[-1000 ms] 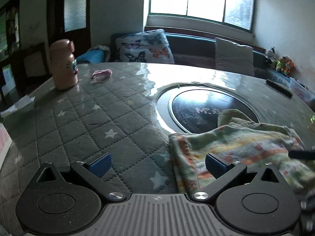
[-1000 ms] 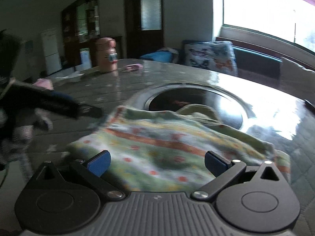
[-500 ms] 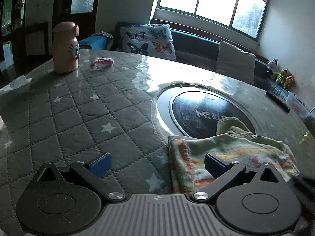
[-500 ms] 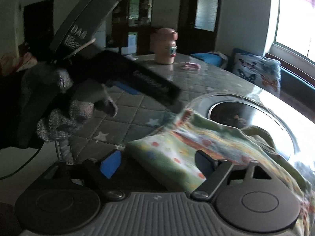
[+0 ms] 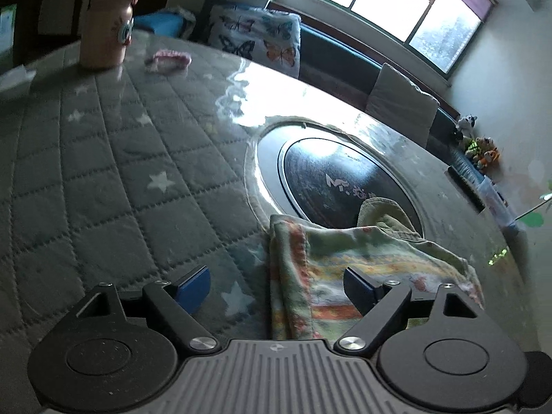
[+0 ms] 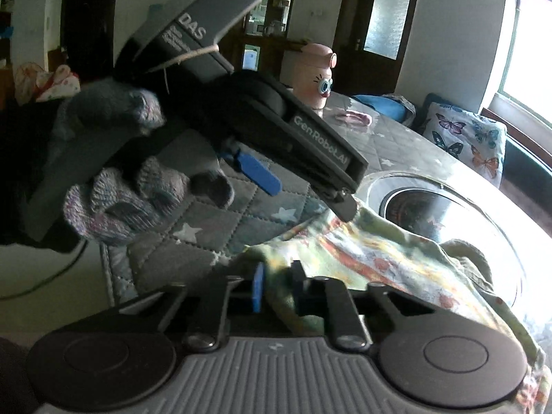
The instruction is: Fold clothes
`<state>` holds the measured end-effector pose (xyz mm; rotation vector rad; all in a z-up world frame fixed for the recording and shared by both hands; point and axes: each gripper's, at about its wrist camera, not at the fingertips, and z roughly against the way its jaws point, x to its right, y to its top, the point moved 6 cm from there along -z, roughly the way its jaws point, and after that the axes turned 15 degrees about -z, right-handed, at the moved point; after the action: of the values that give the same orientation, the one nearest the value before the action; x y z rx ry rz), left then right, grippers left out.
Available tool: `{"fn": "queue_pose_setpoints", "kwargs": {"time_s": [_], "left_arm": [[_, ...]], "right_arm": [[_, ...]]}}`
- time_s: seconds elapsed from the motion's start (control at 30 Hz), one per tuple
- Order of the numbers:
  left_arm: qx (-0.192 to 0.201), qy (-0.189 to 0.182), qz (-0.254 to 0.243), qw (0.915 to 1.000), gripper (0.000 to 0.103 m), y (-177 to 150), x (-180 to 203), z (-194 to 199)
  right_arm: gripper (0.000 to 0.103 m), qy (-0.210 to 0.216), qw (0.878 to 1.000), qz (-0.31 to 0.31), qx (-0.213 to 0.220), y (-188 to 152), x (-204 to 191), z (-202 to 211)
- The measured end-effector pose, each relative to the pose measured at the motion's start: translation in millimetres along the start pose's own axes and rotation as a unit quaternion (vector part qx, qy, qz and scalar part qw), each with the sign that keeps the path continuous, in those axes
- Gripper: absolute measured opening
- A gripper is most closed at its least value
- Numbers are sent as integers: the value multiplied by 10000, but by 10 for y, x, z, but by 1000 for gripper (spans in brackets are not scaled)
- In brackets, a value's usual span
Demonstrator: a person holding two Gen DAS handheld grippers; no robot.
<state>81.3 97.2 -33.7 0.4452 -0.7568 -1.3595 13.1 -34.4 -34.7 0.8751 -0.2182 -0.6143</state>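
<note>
Garment: a soft, pale green cloth with orange, red and yellow printed bands [image 5: 372, 269], folded at least once, lying on the grey quilted star-print table cover [image 5: 103, 179]. Its far portion overlaps the rim of the round dark glass inset [image 5: 338, 176] at the table's centre. A plain olive flap sticks up at the far edge. Long axis runs roughly left to right across the left wrist view; the folded edge faces the left side.

Right gripper [image 6: 277, 286]: jaws have just been closing and are now narrow, pinching a bunched near corner of the cloth between the blue pads. Fabric is visibly gathered in the gap. This hand has the grip.

Left gripper [image 5: 276, 288]: jaws stand wide and have just been closing a little. The folded left edge of the cloth lies between the two fingers, nearer the right-hand finger, whose pad [image 5: 358, 289] sits over the fabric. No pinch visible yet. From the right wrist view the same tool, held in a grey knitted glove [image 6: 114, 186], reaches down with one fingertip at the cloth's edge.

Judgement: the coming move turns on the left jaws closing across that folded edge, which runs away from the gripper.

Beyond: a pink cartoon-eyed flask [image 5: 108, 20], a small pink item [image 5: 169, 59], a butterfly-print cushion [image 5: 257, 39].
</note>
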Motion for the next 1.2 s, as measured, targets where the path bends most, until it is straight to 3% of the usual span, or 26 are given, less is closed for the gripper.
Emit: {"fn": "queue_pose_setpoints", "kwargs": {"time_s": [0.3,0.4,0.47,0.53,0.63,0.83,0.97,1.2], "left_arm": [[-179,-544,629,9964,77,14,65,-65],[-256,-820,895,9923,58,14,105,-127],[-324,-929,981,9903,35,0,130,-180],[-353,-956,1035,9894,21,-18,138,-221],[-341,-957,1094,9888,14,-33,121,-244],[-301,-950,1016,9898,12,-46,120,-228],[-294,-918,972,9906,12,-40,136,-247],[-295,-882,916,9914,12,-40,139,-245]], "right_arm": [[7,46,9980,-381,495,123,149,317],[7,77,9972,-495,554,119,193,391],[7,101,9970,-526,555,99,196,409],[7,134,9968,-579,538,81,201,415],[9,187,9962,-683,508,58,216,420],[14,5,9925,-1099,544,10,440,538],[15,-541,9855,-1505,573,-67,817,616],[15,-1558,9591,-2314,473,-227,1694,580]]}}
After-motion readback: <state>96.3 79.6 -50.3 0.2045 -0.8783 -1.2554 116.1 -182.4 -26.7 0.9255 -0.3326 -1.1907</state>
